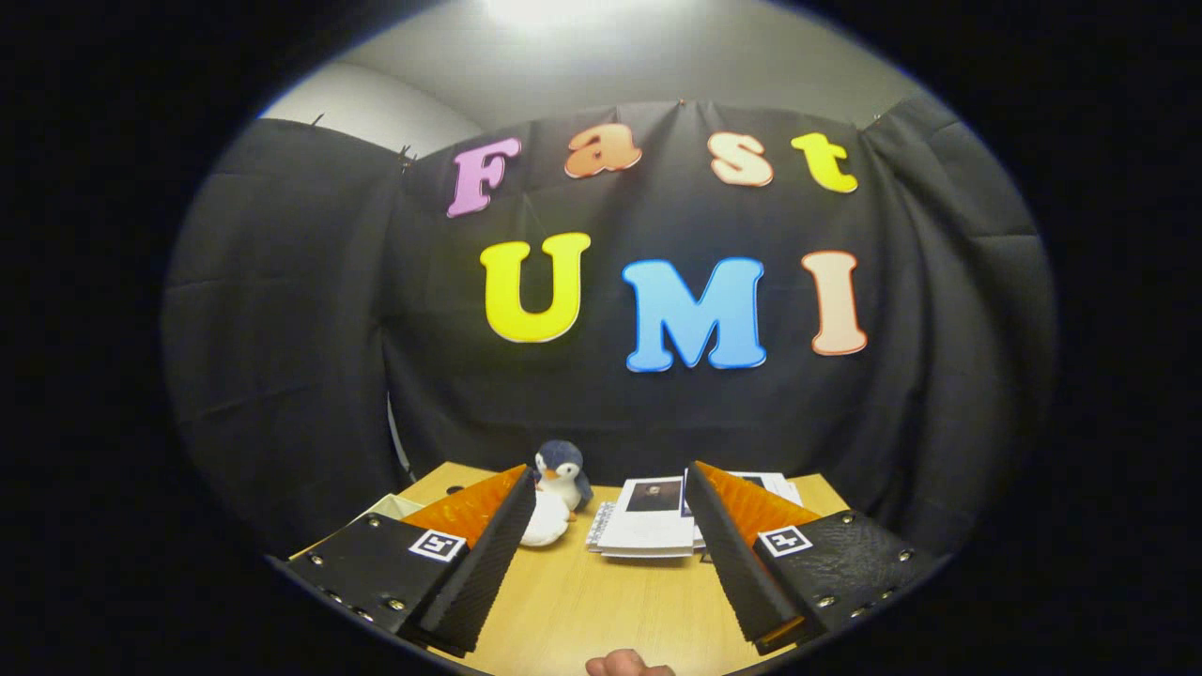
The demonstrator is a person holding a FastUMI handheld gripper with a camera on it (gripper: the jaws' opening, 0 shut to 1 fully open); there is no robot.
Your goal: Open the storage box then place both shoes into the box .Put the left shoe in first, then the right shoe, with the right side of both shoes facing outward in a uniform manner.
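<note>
Fingertip pokes in nearest, on the wooden table. Gripper spread wide, holding nothing. Just beyond its fingers: toy penguin, stack of booklets. Shoes, box: cannot tell where.

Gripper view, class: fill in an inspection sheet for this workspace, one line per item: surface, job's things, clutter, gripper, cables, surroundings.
Surface: light wooden table, bare between the fingers.
Job's things: nothing seen; no storage box or shoes.
Clutter: plush penguin just beyond the left finger; stack of booklets beside it, ahead of the gap; a pale object behind the left finger, too hidden to identify.
Gripper: gripper open, fingers wide apart, holding nothing, above the table.
Cables: nothing seen.
Surroundings: black cloth wall behind the table; part of a hand at the near edge.
</note>
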